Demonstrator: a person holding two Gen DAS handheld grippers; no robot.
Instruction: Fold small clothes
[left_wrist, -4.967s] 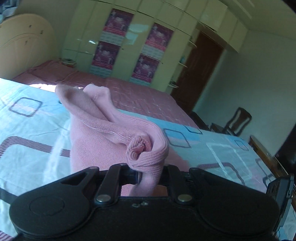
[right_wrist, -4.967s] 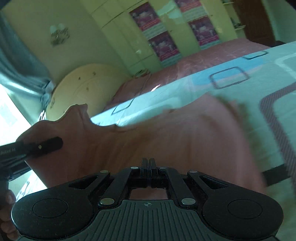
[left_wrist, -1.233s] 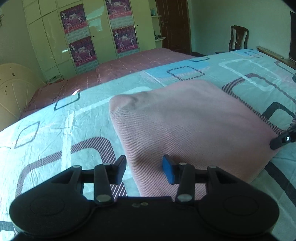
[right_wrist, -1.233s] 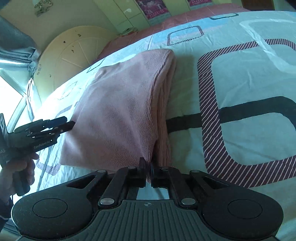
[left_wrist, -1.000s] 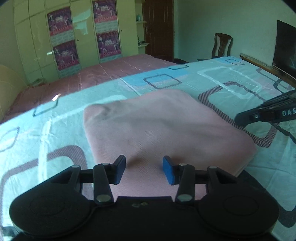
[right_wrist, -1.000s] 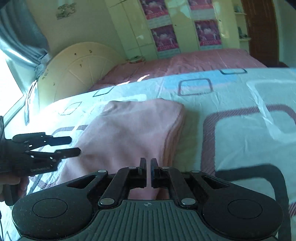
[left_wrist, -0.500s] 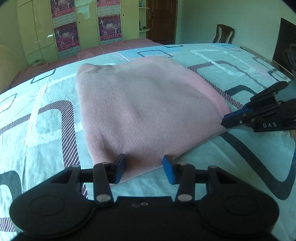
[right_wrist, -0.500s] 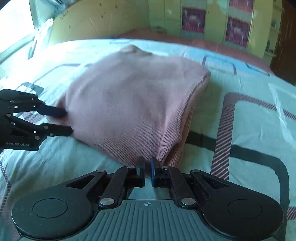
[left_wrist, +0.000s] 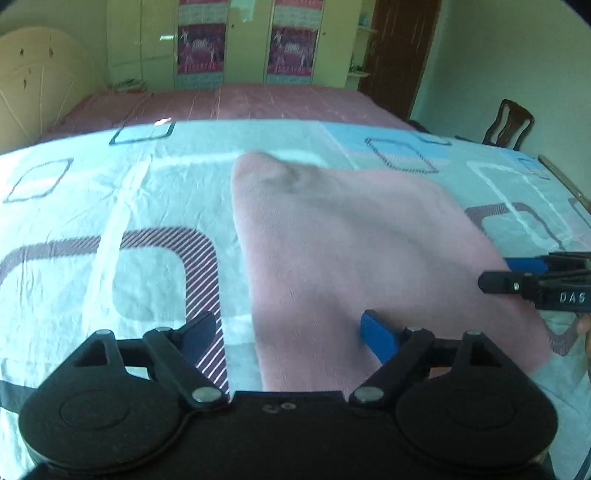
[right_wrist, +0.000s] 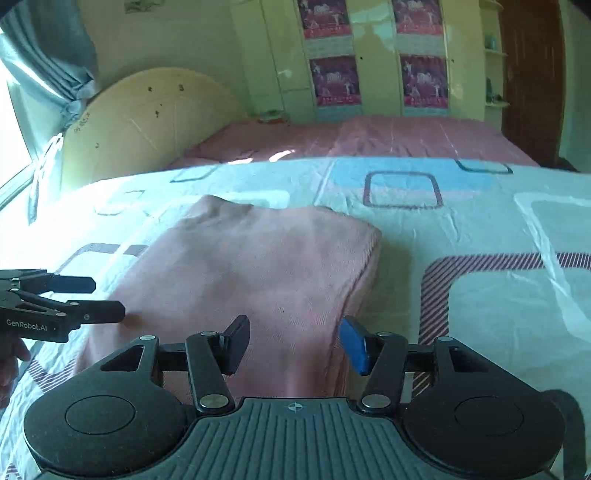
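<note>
A pink knitted garment (left_wrist: 354, 251) lies folded flat on the patterned bedsheet (left_wrist: 110, 206); it also shows in the right wrist view (right_wrist: 258, 269). My left gripper (left_wrist: 286, 338) is open and empty, with its jaws straddling the garment's near left edge. My right gripper (right_wrist: 293, 341) is open and empty over the garment's near right corner. Each gripper shows in the other's view: the right one (left_wrist: 517, 275) at the garment's right edge, the left one (right_wrist: 88, 299) at its left edge.
A pink bedspread (left_wrist: 236, 103) covers the far part of the bed. A cream headboard (right_wrist: 147, 118) stands at the left, wardrobes with posters (right_wrist: 373, 55) at the back. A brown door (left_wrist: 399, 55) and a wooden chair (left_wrist: 509, 123) stand at the right.
Both grippers have opened wider; the right one went from nearly shut on the garment's corner to open. Both cameras have tilted up, and the garment lies still.
</note>
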